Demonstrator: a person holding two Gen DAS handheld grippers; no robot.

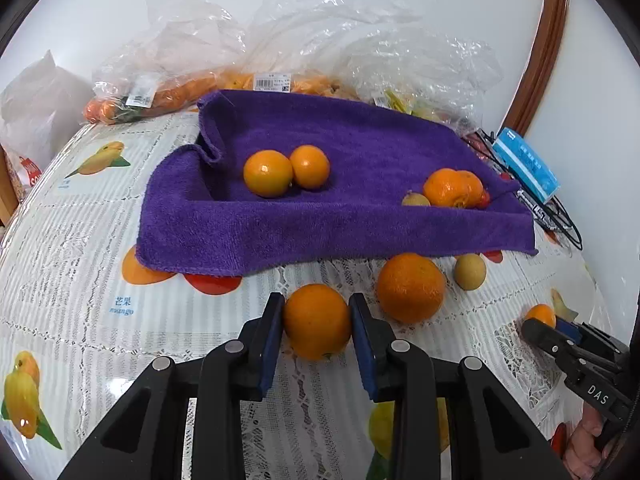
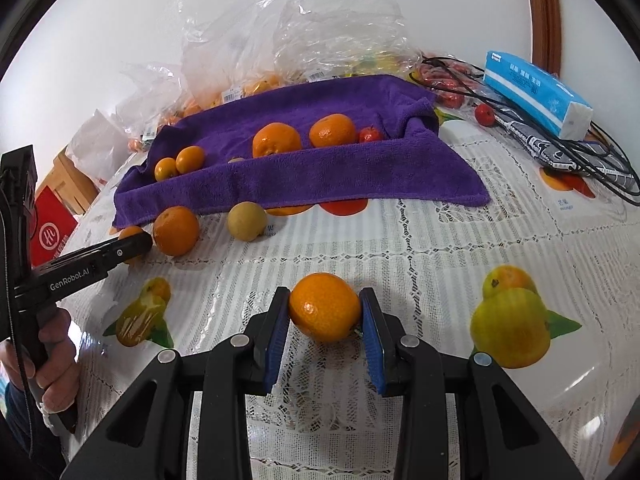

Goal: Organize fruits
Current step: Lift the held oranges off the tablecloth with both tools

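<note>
My counter (image 2: 460,240) wears a glossy lace-patterned cloth printed with fruit, set against a plain white wall, with crinkled clear plastic bags (image 1: 320,32) heaped behind. A plush purple towel (image 1: 360,216) cradles several round oranges. My left hand-held gripper (image 1: 317,322) clamps a smooth orange (image 1: 317,320) on the counter; my right hand-held gripper (image 2: 325,307) squeezes a dimpled mandarin (image 2: 324,306) likewise.

Blue tissue pack (image 2: 536,94) w/ black cables (image 2: 560,136), fruit-print tablecloth (image 2: 440,248).
</note>
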